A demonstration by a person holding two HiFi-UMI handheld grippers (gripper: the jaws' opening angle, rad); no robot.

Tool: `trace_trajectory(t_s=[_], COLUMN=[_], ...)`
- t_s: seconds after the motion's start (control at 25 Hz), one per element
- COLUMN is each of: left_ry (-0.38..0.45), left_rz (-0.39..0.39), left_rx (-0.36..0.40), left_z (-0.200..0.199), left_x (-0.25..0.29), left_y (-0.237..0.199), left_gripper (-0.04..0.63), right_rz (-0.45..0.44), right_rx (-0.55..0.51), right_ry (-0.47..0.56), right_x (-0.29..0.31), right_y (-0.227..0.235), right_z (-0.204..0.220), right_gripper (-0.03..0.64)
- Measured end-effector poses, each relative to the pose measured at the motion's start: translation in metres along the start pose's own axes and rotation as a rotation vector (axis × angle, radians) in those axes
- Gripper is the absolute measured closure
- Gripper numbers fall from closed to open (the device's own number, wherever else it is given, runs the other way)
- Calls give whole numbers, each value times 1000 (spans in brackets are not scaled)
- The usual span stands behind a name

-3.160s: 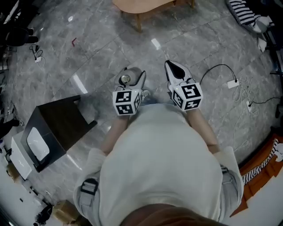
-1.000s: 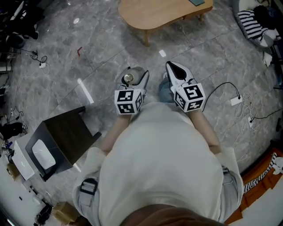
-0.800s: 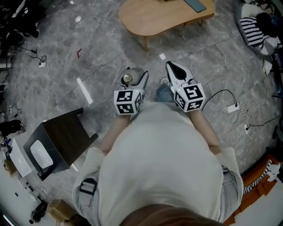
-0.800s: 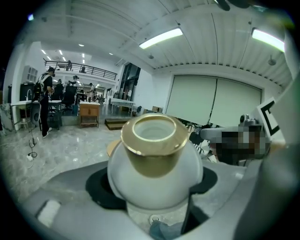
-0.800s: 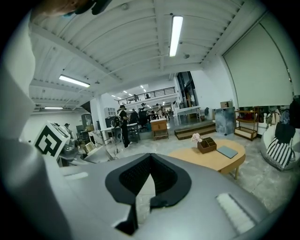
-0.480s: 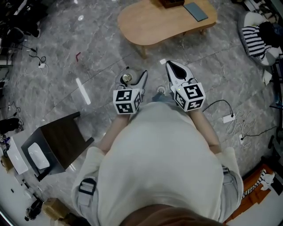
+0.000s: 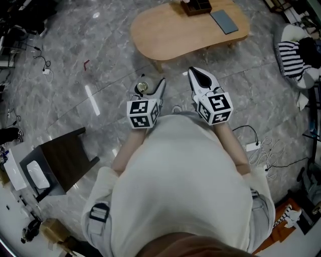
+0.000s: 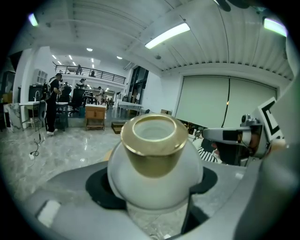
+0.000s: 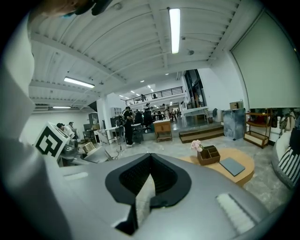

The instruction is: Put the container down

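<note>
A round white container with a gold cap sits between the black pads of my left gripper, which is shut on it and holds it upright in the air. In the head view the container shows at the tip of the left gripper, above the grey marble floor. My right gripper hovers beside it at the same height. Its jaws are shut with nothing between them. A low wooden table lies just ahead of both grippers.
On the wooden table stand a small dark box with flowers and a flat grey-blue pad. A dark stool is at the left, cables and striped cloth at the right.
The person has walked forward: the wooden table has come closer and the dark stool has slid back to the left. Both grippers keep their pose, and the container stays held.
</note>
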State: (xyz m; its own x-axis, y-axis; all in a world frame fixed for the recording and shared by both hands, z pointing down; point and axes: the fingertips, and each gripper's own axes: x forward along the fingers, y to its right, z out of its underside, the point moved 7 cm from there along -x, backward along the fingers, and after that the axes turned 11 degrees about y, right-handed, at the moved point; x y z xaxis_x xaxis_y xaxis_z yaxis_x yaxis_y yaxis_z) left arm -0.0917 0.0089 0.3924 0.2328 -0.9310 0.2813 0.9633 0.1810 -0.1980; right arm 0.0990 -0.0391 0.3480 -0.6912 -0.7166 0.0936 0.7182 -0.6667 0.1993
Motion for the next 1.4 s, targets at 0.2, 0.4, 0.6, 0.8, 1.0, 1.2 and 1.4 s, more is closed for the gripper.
trace_trajectory(t_s=[0.2, 0.4, 0.6, 0.8, 1.0, 1.2, 1.4], left_ry=[-14, -38, -63, -83, -107, -135, -172], left_rz=[-13, -12, 3, 21, 37, 51, 68], left_rx=[1, 4, 9, 9, 14, 37, 43], left_z=[1, 0, 1, 6, 4, 7, 18], left_x=[13, 23, 44, 74, 121, 175, 230], left_y=[5, 4, 0, -8, -22, -36, -60], left_gripper=[247, 247, 247, 247, 247, 247, 247], right_rz=[5, 35, 55, 85, 121, 142, 154], right_rx=[31, 71, 93, 93, 95, 106, 103], right_ry=[-14, -37, -68, -85, -103, -109, -134], right_x=[3, 6, 16, 33, 60, 92, 135], right_y=[14, 22, 32, 48, 75, 104, 133], right_z=[7, 16, 24, 30, 31, 29, 36], right_gripper=[615, 615, 615, 615, 615, 615, 615])
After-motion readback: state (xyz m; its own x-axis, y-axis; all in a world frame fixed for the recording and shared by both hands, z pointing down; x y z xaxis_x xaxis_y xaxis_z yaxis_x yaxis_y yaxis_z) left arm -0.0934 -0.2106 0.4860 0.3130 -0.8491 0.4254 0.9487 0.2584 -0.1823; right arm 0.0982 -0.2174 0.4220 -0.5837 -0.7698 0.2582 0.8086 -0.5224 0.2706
